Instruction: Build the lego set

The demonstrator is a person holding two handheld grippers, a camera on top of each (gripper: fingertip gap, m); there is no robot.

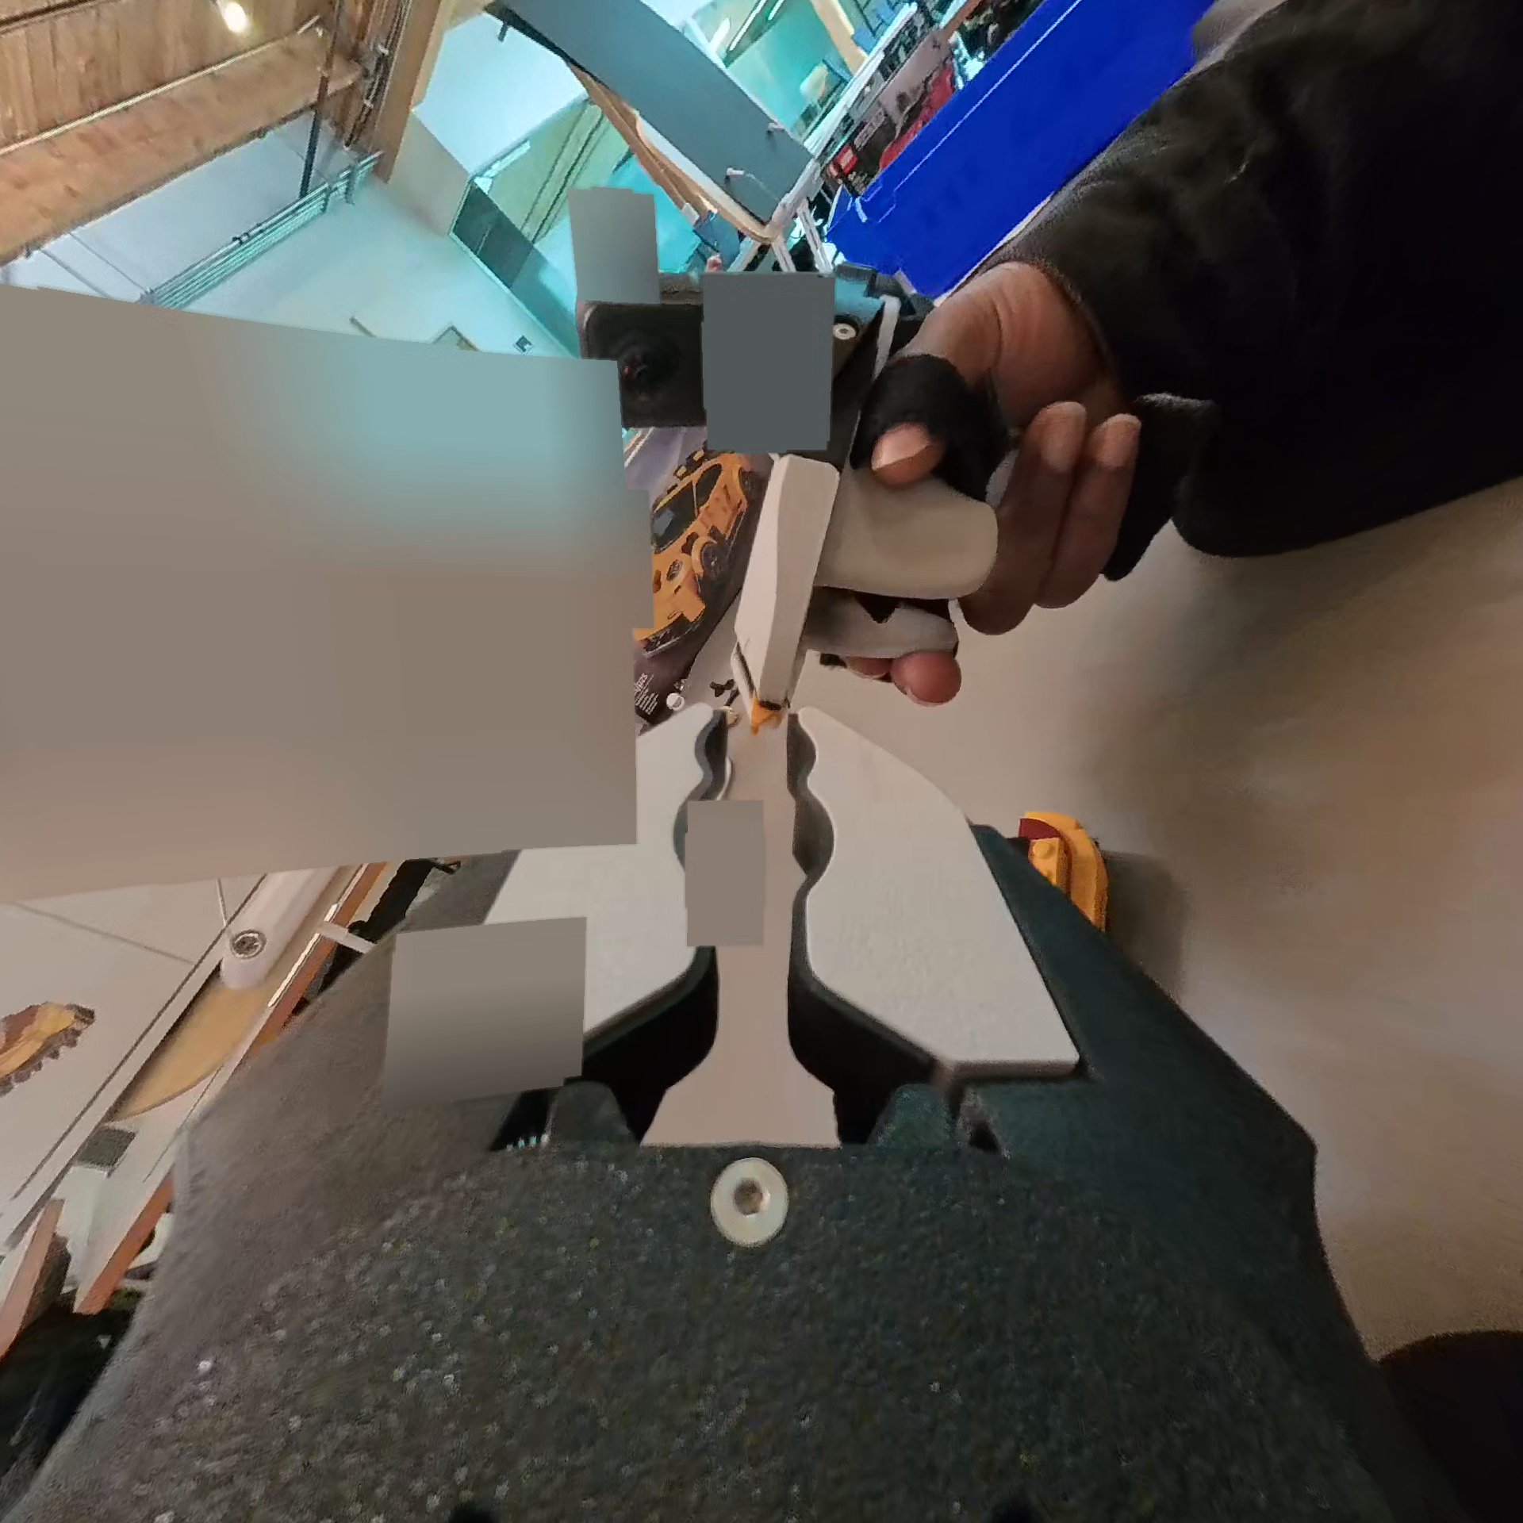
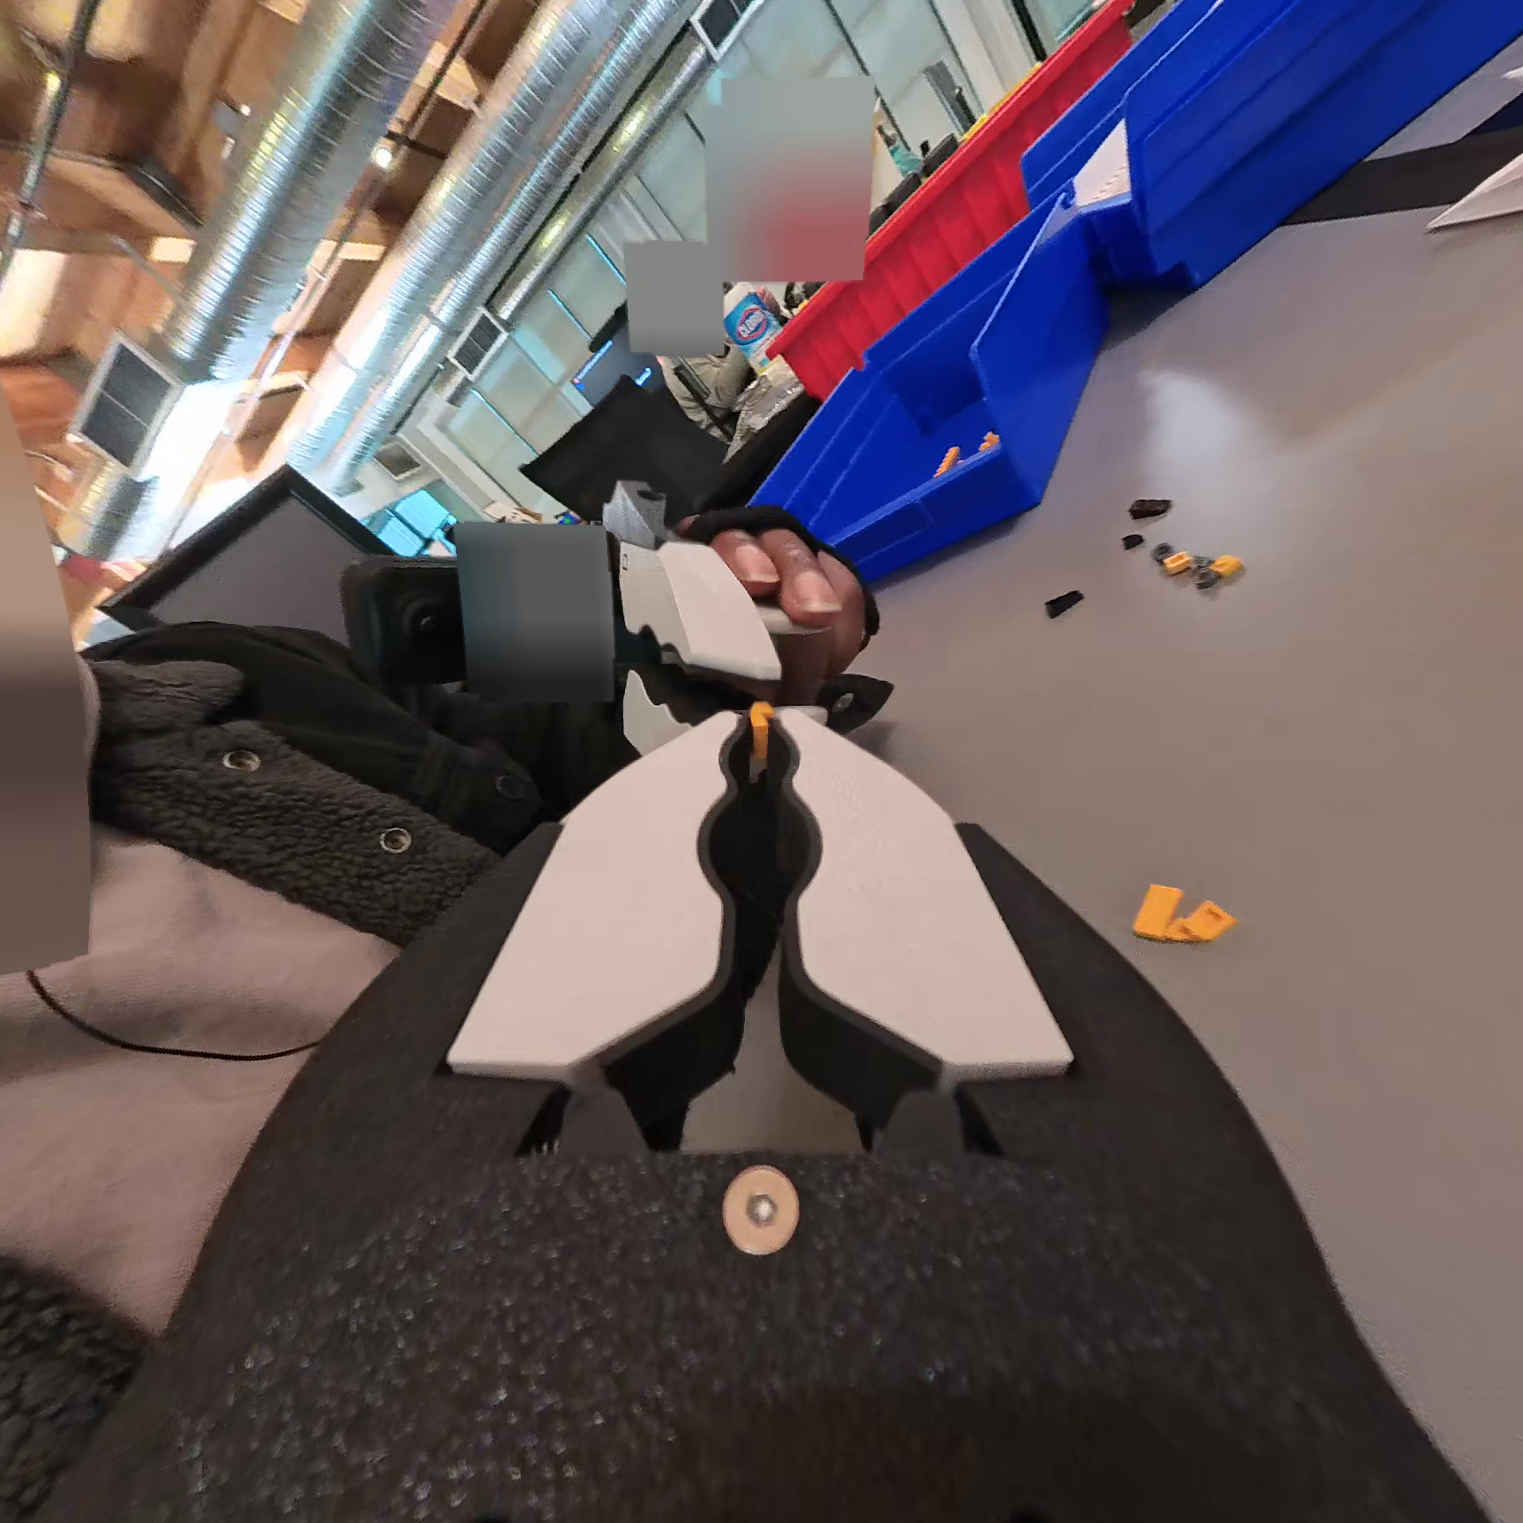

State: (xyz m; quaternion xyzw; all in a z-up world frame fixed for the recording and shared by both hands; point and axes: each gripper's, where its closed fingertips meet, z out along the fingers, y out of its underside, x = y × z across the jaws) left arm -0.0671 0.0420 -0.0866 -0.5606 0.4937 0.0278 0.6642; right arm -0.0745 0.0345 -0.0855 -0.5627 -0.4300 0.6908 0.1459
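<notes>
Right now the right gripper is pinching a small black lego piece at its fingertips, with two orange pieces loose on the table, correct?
Not quite. The right wrist view shows the lego piece pinched by the right gripper is orange, not black. Two orange pieces do lie loose on the table.

Grey surface (image 2: 1236, 742); blue bins (image 2: 989, 395) and red bin (image 2: 906, 247) along far edge. Silver ducts (image 2: 330, 206) under wooden ceiling (image 1: 124, 99). Glass partitions (image 1: 511, 165) behind.

Both wrist cameras face each other closely, sharing the small orange piece (image 2: 760, 725).
</notes>
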